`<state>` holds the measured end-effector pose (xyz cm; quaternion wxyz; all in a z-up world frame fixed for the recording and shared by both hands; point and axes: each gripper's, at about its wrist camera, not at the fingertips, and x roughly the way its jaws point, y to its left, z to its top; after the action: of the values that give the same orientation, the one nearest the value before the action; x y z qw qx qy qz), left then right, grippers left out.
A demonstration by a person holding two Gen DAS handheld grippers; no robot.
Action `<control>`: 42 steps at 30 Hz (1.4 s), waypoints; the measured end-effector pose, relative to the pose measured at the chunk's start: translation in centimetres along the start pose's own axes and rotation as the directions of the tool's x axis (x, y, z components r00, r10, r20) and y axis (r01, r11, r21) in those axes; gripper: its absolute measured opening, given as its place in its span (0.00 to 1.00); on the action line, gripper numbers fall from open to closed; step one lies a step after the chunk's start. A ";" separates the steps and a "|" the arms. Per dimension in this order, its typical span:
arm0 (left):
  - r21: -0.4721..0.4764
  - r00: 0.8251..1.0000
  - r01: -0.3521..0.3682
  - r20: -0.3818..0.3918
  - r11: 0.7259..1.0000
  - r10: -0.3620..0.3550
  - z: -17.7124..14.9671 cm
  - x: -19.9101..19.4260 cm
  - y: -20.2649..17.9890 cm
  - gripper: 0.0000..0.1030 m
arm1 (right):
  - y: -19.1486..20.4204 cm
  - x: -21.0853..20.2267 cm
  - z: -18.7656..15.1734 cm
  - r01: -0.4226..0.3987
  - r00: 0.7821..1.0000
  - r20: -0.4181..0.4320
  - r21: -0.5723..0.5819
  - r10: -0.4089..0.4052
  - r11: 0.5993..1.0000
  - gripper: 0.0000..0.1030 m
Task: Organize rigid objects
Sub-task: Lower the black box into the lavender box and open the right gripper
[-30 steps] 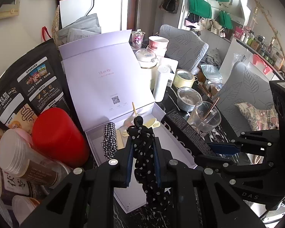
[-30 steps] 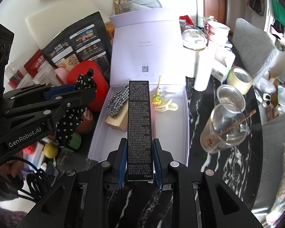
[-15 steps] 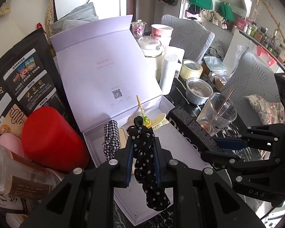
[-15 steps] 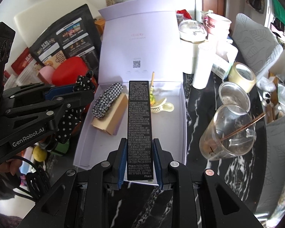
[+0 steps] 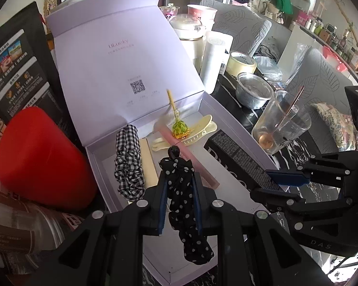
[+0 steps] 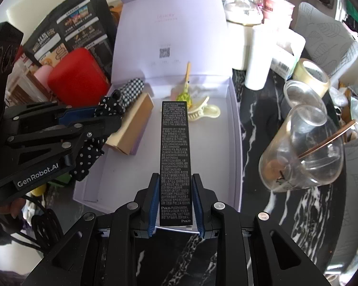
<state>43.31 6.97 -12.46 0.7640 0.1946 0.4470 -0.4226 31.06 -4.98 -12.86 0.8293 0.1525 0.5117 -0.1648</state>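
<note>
Both over lavender box: left gripper clamps dotted scrunchie, right gripper clamps black carton.

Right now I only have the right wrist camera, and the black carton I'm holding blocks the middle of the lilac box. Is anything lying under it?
Observer: Yes. The left wrist view shows a long pink stick lying diagonally on the box floor, its far end by the lollipop and the cream hair clip.
Operator: Is the left gripper really clamped on the scrunchie?
Observer: Yes. The left gripper is shut on the polka-dot scrunchie, whose tail hangs over the near end of the lilac box.
Operator: Any bare floor for my carton?
Observer: A bare strip shows between the pink stick and the right wall, beneath the black carton.
</note>
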 end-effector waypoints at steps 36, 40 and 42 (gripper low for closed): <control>0.009 0.990 0.061 -0.129 0.998 -0.060 -1.0 7.5 -0.9 0.18 | -2.5 6.7 0.0 0.029 0.997 -0.075 0.030 -0.026 0.999 0.25; -0.019 0.986 0.061 -0.154 0.998 -0.063 -0.9 8.1 -0.8 0.18 | -2.3 6.9 0.1 0.033 0.996 -0.080 0.028 -0.031 0.999 0.25; -0.019 0.988 0.058 -0.145 0.998 -0.060 -0.8 7.9 -0.8 0.18 | -2.4 6.7 0.0 0.029 0.997 -0.074 0.036 -0.026 0.999 0.25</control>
<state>44.21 3.34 -19.52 0.7178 0.2061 0.5103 -0.4264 32.84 -7.89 -19.13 0.8047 0.1668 0.5405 -0.1799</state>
